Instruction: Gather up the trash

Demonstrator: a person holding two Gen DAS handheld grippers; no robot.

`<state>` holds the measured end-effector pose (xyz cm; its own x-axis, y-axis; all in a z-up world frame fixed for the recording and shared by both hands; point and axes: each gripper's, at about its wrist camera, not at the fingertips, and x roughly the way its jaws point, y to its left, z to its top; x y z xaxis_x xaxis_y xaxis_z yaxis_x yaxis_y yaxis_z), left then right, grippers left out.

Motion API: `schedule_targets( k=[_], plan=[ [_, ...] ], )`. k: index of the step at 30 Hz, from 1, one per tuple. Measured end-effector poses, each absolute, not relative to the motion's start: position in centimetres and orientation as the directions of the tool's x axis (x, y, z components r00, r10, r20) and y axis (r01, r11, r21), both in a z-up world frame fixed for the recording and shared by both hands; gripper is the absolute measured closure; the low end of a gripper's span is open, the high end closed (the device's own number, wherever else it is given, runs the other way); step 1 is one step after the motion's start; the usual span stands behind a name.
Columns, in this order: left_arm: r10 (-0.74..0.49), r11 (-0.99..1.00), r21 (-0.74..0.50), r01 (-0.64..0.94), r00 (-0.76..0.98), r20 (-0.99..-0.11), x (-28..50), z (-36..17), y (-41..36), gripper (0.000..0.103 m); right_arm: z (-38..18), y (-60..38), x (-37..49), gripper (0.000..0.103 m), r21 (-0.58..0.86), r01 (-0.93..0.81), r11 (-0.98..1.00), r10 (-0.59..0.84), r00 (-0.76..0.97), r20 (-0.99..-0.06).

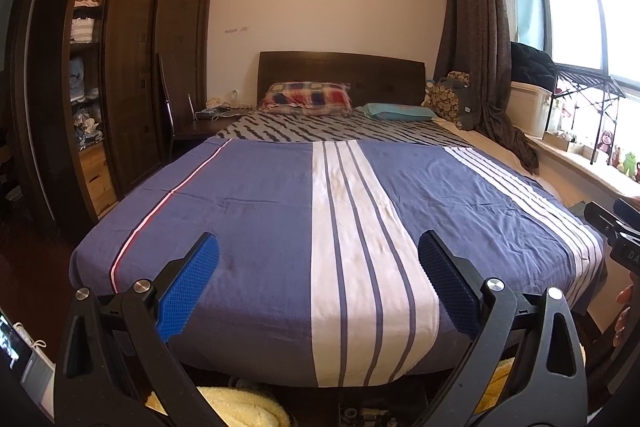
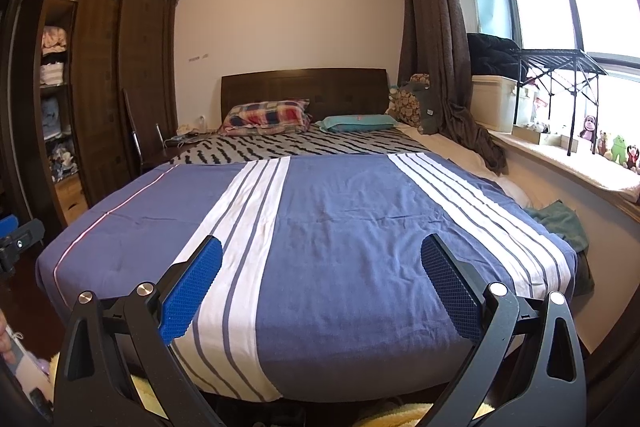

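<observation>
Left gripper (image 1: 318, 283) held wide apart above bed foot.
Blue striped bedspread (image 1: 256, 227) under it; plaid pillow (image 1: 306, 98) at headboard (image 1: 340, 71).

Both tools wide open rn, nothing btwn the blue pads on either. Left tool (image 1: 318, 285) is held level, pointing fwd, and the right tool (image 2: 322, 287) sits in abt the same pose. Each tool peeks into the other cam's edge, so they're side by side, apart, not touching.
</observation>
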<state>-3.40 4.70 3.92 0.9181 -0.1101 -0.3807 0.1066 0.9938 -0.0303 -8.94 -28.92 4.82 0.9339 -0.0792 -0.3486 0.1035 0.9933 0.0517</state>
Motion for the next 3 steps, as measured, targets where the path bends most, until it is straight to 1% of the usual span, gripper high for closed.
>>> schedule_targets(
  k=[3],
  plan=[
    [-0.102, 0.995, -0.025, 0.1, 0.918, -0.382, -2.94, 3.77, 4.62, 0.009, 4.51, -28.98, -8.06, 0.003, 0.043, 0.1, 0.994, -0.078, 0.932, -0.355]
  ],
)
